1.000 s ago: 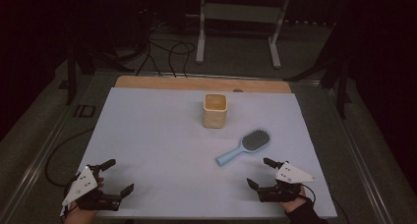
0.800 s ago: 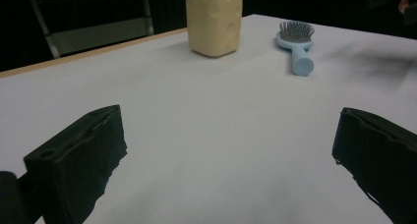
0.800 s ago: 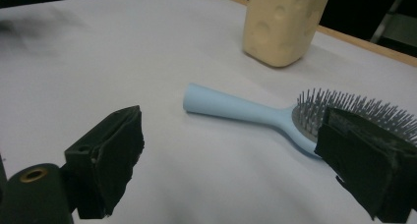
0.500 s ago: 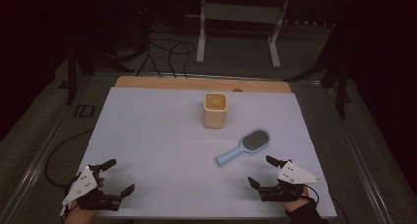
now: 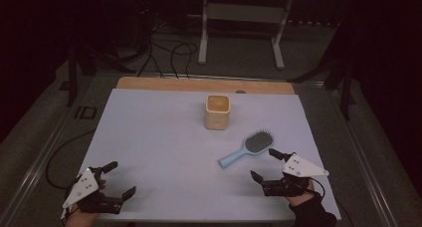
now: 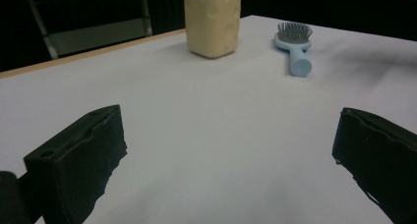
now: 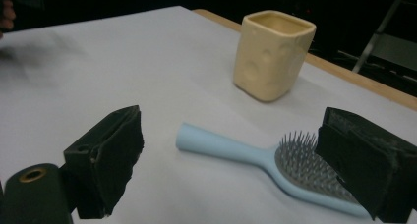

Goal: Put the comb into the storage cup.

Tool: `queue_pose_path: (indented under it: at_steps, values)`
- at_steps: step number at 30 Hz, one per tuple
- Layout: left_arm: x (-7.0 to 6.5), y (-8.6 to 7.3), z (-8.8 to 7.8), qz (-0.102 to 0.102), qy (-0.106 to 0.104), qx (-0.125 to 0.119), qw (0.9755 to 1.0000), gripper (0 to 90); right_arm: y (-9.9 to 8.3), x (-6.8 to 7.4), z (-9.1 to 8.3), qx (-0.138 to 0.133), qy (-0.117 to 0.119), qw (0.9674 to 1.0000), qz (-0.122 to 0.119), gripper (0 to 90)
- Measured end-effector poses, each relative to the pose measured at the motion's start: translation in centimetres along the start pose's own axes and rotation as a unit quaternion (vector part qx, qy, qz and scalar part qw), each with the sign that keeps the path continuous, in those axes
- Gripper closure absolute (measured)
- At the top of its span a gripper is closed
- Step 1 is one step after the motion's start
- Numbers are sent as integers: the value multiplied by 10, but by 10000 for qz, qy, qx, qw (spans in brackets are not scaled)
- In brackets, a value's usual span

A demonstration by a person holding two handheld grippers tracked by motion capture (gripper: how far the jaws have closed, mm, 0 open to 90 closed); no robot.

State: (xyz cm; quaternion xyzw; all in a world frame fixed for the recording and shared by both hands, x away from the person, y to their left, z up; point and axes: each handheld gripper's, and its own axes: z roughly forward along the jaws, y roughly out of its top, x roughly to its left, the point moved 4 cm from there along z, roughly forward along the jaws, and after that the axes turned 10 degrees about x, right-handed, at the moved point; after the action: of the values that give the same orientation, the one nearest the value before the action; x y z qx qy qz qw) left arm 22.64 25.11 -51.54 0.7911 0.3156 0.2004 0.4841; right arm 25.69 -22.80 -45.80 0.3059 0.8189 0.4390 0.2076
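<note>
One light blue plastic hairbrush lies on the white table, near one yellow square cup. The right gripper sits just beside the brush, jaws wide apart. The left gripper is far off, jaws apart too.

The worktop is covered with a pale, bluish-white sheet, and a strip of bare wood shows along its far edge. Two things lie directly on the sheet. A cream-yellow square cup stands upright near the middle of the far half, with its opening up and shallow round dimples on its walls. A light blue hairbrush lies flat to the right of the cup and nearer to the person, apart from it, bristles up, with its handle pointing toward the near left side.
</note>
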Motion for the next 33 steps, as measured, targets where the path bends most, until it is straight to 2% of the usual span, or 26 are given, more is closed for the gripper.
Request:
queue_pose_path:
  at_steps: [10,15,22,33]
  values:
    - [0,0,0,3,-2,12,10000,0,25,-2,6,2,53,9998,-209,100]
    - [1,0,0,-22,-15,7,10000,0,33,-3,18,69,94,9995,-287,100]
    - [1,0,0,-8,-6,4,10000,0,46,1,34,50,297,9988,-391,103]
    - [2,0,-1,-21,44,-25,10000,0,54,6,66,197,500,9973,-504,104]
